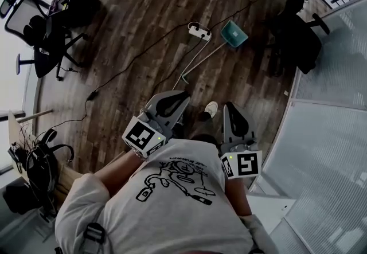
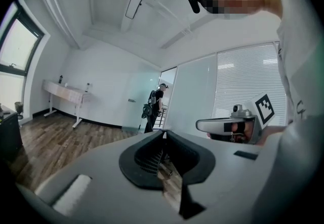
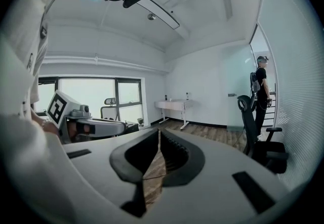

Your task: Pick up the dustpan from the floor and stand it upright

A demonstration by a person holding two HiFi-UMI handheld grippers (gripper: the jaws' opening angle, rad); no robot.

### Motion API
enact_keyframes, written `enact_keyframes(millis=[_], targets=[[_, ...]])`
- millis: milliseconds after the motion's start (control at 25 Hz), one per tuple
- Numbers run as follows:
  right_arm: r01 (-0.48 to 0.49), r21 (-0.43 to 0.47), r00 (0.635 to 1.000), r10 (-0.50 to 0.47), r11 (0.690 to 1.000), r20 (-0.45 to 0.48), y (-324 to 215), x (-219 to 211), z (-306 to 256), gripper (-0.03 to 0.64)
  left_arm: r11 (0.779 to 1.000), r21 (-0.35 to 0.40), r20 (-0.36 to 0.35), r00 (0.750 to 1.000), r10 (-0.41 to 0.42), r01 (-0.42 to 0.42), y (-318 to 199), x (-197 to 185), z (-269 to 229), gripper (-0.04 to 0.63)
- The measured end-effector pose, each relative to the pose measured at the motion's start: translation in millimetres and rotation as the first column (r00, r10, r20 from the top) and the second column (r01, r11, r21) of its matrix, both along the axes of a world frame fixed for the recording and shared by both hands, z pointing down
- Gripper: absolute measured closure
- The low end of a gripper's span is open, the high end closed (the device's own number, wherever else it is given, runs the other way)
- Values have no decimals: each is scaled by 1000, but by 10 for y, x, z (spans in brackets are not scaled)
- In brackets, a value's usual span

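The teal dustpan (image 1: 235, 33) lies on the wooden floor far ahead in the head view. Its long thin handle (image 1: 200, 59) stretches back toward me. Both grippers are held close to my chest, well short of it. My left gripper (image 1: 181, 97) is shut with nothing between its jaws, which meet in the left gripper view (image 2: 164, 135). My right gripper (image 1: 231, 108) is also shut and empty, its jaws closed together in the right gripper view (image 3: 158, 132). The dustpan shows in neither gripper view.
A white power strip (image 1: 199, 30) with a black cable lies beside the dustpan handle. A black office chair (image 1: 49, 40) and desk stand at the left. Another black chair (image 1: 298, 40) stands at the right by a glass wall (image 1: 332, 104). A person (image 2: 156, 106) stands at a doorway.
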State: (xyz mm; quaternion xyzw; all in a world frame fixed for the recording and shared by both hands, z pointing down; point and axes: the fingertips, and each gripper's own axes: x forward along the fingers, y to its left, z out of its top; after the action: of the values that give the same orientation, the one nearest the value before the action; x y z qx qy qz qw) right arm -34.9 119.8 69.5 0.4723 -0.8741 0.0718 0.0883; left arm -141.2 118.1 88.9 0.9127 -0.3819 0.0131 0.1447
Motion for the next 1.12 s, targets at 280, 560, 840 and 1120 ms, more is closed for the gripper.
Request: enact_keyframes(millis=[280,560,840,1120], targets=[[5,-8,1000,-5,1000,18,-454,621,63,604,1000,-7,22,1000,-2,2,-458,623,66,575],[-7,-2,1000,7,1000,5,-935,1480,78,604,1000,-25,38,999,9,-8,-918,1424,119,575],[-2,-25,1000,2,1000,0,-1213,1753,211,604,1000,-18,42,999,-3,4,-1253,1682,180,575],[-14,-56,1000,14,998,-7,-1548,1609,291,606,998,-56,52,999,6,-3,-1592,1495,259,575]])
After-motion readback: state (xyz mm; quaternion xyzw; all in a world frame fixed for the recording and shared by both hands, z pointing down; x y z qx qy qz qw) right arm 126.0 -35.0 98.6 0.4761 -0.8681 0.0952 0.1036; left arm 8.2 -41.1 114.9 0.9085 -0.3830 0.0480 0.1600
